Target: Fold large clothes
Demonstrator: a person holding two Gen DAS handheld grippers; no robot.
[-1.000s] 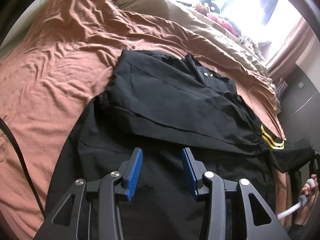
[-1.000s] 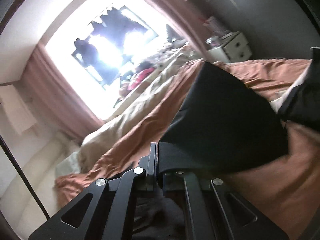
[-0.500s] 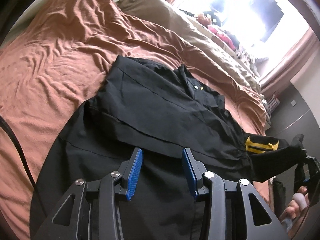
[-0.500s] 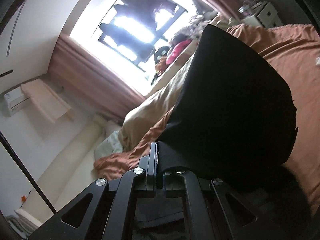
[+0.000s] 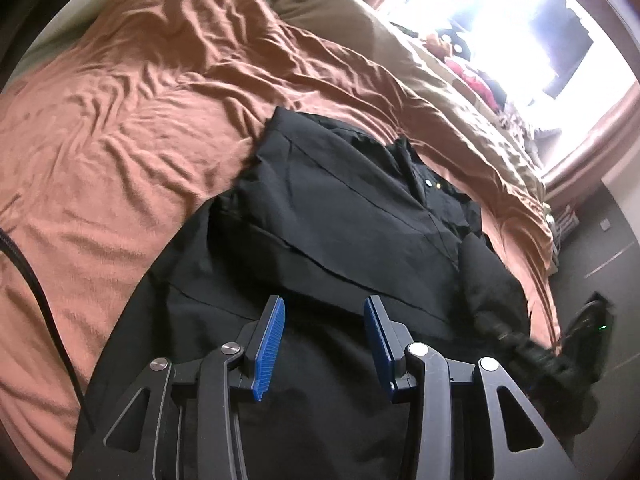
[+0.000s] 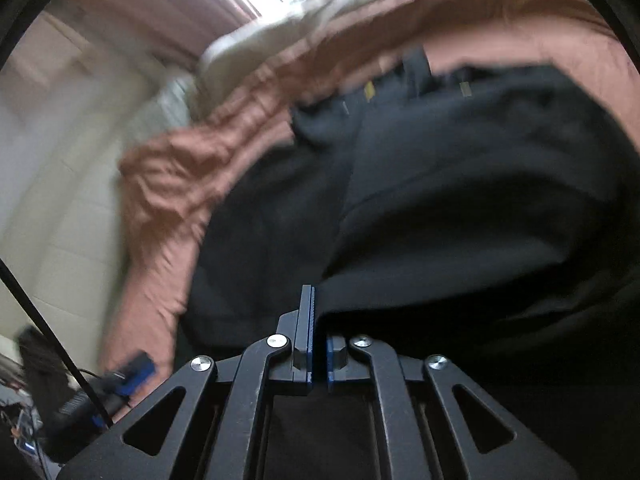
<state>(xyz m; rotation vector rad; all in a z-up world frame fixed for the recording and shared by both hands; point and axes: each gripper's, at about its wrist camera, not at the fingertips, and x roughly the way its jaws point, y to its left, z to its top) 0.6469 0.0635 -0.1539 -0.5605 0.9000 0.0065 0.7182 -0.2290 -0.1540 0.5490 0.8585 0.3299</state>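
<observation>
A large black shirt (image 5: 340,220) with small gold buttons lies spread on the rust-orange bed sheet (image 5: 120,100); its left side is folded in over the body. My left gripper (image 5: 324,312) is open and empty, blue pads just above the shirt's lower part. My right gripper (image 6: 317,312) is shut on the shirt's right sleeve (image 6: 460,216), which drapes inward over the shirt body. The same sleeve (image 5: 492,292) shows in the left wrist view at the right edge of the bed, with the right gripper dark and blurred beyond it.
A beige duvet (image 5: 420,52) lies along the far side of the bed below a bright window (image 5: 520,20). A black cable (image 5: 36,292) crosses the sheet at left. Dark floor and furniture (image 5: 600,260) lie past the bed's right edge.
My right gripper has swung the sleeve from out beside the bed up and over toward the shirt body; the striped cuff is no longer visible. My left gripper stays open, hovering over the hem.
</observation>
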